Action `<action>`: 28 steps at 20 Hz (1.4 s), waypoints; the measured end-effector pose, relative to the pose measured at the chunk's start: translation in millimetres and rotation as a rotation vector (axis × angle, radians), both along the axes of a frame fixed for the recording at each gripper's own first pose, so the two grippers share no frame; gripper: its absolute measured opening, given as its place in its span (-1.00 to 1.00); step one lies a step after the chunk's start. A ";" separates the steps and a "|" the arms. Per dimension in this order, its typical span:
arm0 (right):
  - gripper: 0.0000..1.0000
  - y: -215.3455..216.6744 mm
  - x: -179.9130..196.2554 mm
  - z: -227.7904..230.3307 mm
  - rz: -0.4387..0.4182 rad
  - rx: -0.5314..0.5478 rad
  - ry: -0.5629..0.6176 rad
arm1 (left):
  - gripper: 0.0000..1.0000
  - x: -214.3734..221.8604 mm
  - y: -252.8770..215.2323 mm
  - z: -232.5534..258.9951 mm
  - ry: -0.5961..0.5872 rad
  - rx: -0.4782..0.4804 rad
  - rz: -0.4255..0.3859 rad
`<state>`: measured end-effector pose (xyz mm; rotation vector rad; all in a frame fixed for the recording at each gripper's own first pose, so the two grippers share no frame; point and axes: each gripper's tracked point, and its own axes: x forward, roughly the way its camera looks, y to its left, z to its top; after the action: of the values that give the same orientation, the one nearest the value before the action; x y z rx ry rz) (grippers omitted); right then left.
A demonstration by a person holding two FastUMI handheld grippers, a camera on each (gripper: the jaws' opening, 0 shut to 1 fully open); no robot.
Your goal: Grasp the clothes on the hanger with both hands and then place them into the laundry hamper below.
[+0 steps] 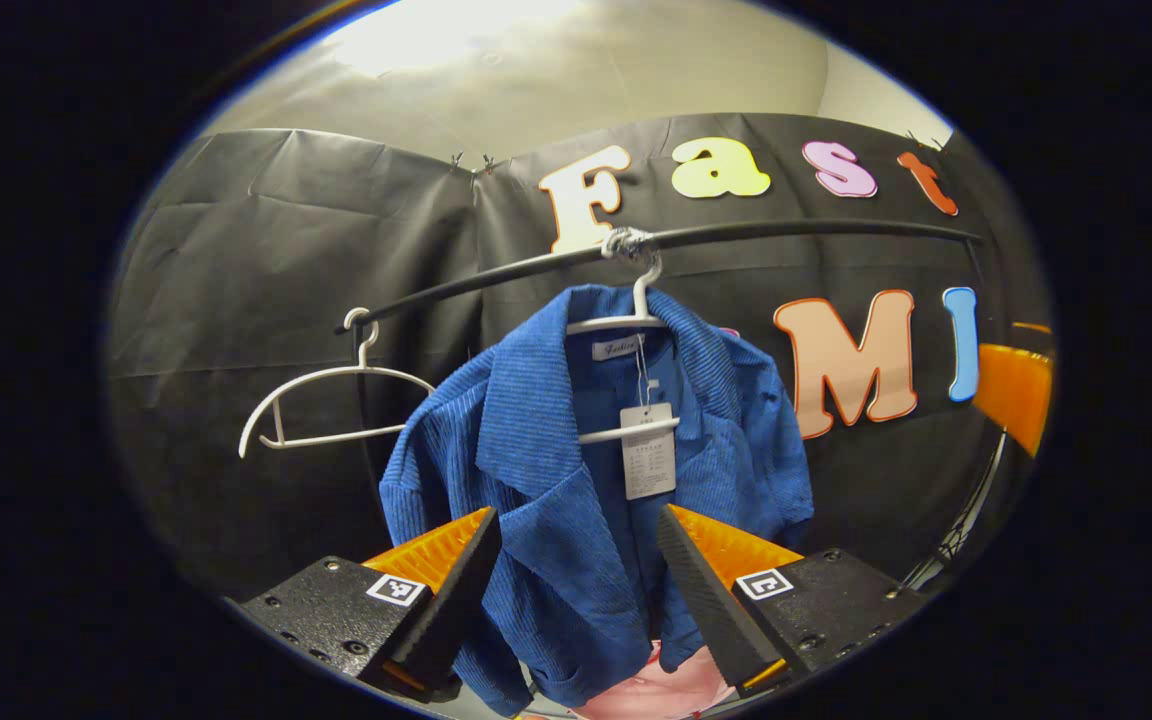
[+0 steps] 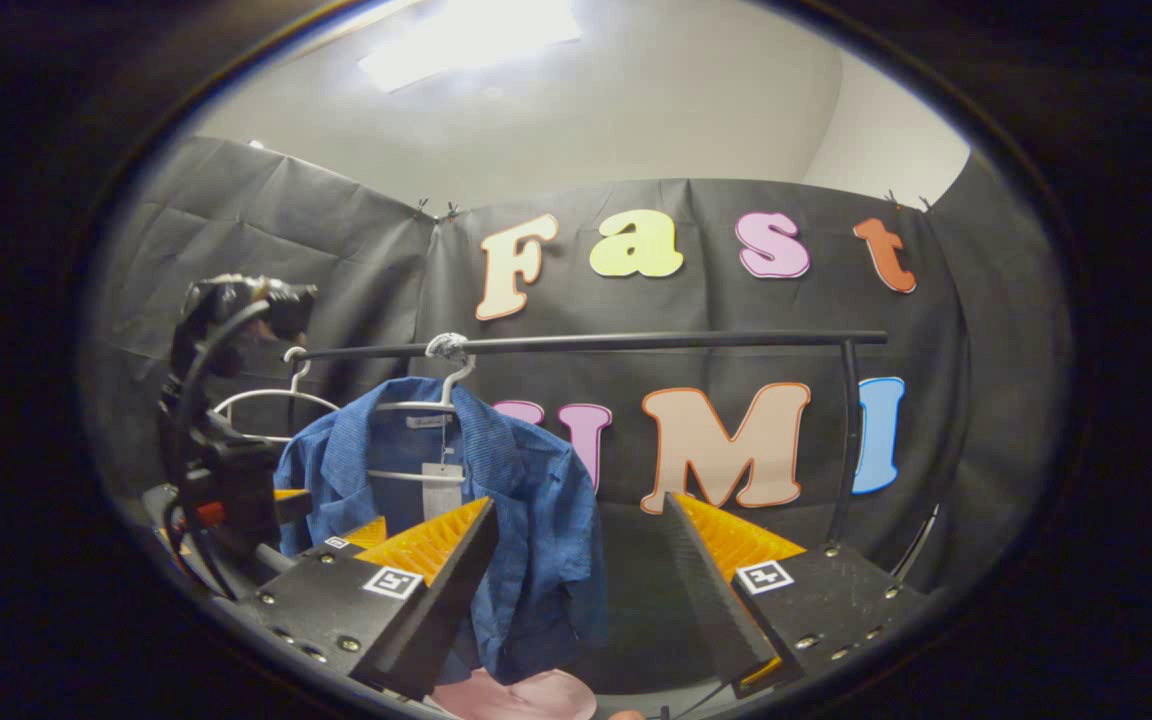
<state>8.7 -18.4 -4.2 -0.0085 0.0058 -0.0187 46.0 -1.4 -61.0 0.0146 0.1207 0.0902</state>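
Left tool [image 1: 576, 560] agape, blue jacket [image 1: 576, 470] beyond.

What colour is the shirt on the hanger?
Blue, with fine ribbed stripes; the shirt shows best in the left gripper view.

shirt [image 1: 576, 520] hem cut off, tag [image 1: 648, 452] print unreadable

Hang tag [image 1: 648, 451] print and collar label [image 1: 619, 349] script, both illegible
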 end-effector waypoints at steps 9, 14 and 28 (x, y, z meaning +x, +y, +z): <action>0.93 -6.3 10.7 -7.0 -0.007 -0.008 0.012 | 0.99 27.4 8.6 -58.6 0.111 0.016 0.068; 0.93 -0.9 18.6 -13.5 0.014 -0.013 0.019 | 0.49 38.8 9.8 -69.0 0.126 -0.015 0.055; 0.93 35.6 50.7 -47.0 0.098 0.007 0.062 | -0.99 40.6 6.2 -68.5 0.151 0.015 -0.045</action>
<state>59.4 17.2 -51.2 -0.0019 0.0674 0.0792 86.6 4.7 -129.5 0.0388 0.2707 0.0450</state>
